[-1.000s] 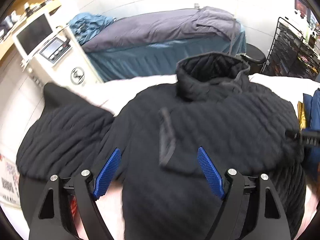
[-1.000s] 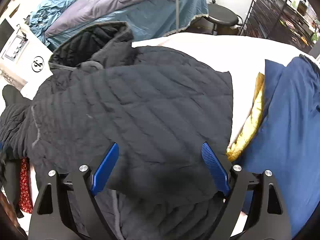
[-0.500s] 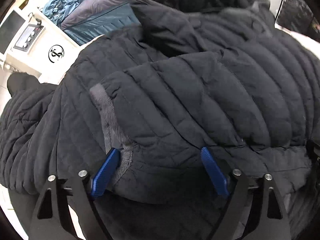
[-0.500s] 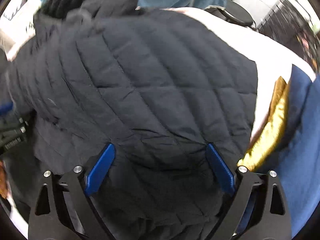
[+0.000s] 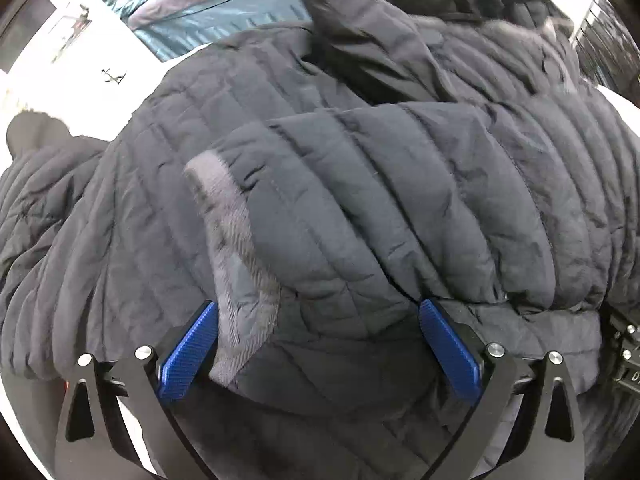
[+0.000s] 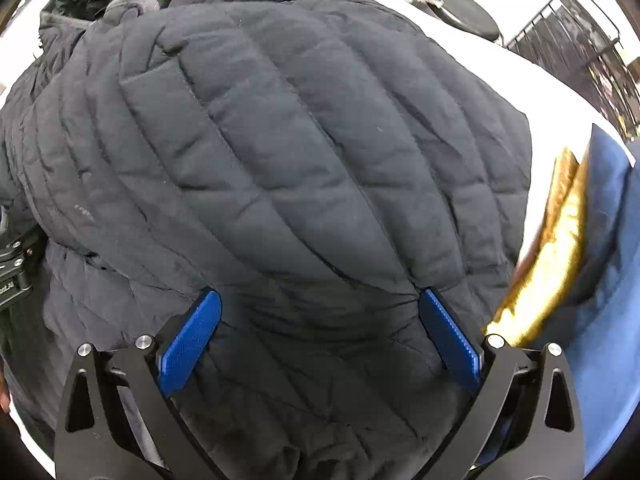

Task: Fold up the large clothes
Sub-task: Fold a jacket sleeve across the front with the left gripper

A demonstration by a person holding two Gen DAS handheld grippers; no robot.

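Observation:
A black quilted puffer jacket [image 5: 360,184] lies bunched on a white surface and fills both views. In the left wrist view a sleeve with a grey cuff band [image 5: 236,256] is folded across its body. My left gripper [image 5: 318,336] points steeply down right over that sleeve, its jaws opening wide, with jacket fabric bulging between the blue pads [image 5: 188,356] but not pinched. My right gripper [image 6: 320,328] points straight down on the jacket [image 6: 300,152] near its right side. Its jaws are opening too, with fabric between the pads [image 6: 452,340], unpinched.
A blue garment [image 6: 612,280] with gold lining [image 6: 548,272] lies to the right on the white surface [image 6: 540,92]. Behind stand a wire rack [image 6: 580,40], a black stool [image 6: 468,12] and a bed with a teal cover [image 5: 224,28].
Both grippers have sunk close onto the jacket, which now fills the views. Their jaws have spread wider. The sleeve with the grey cuff now lies flat on the jacket's body.

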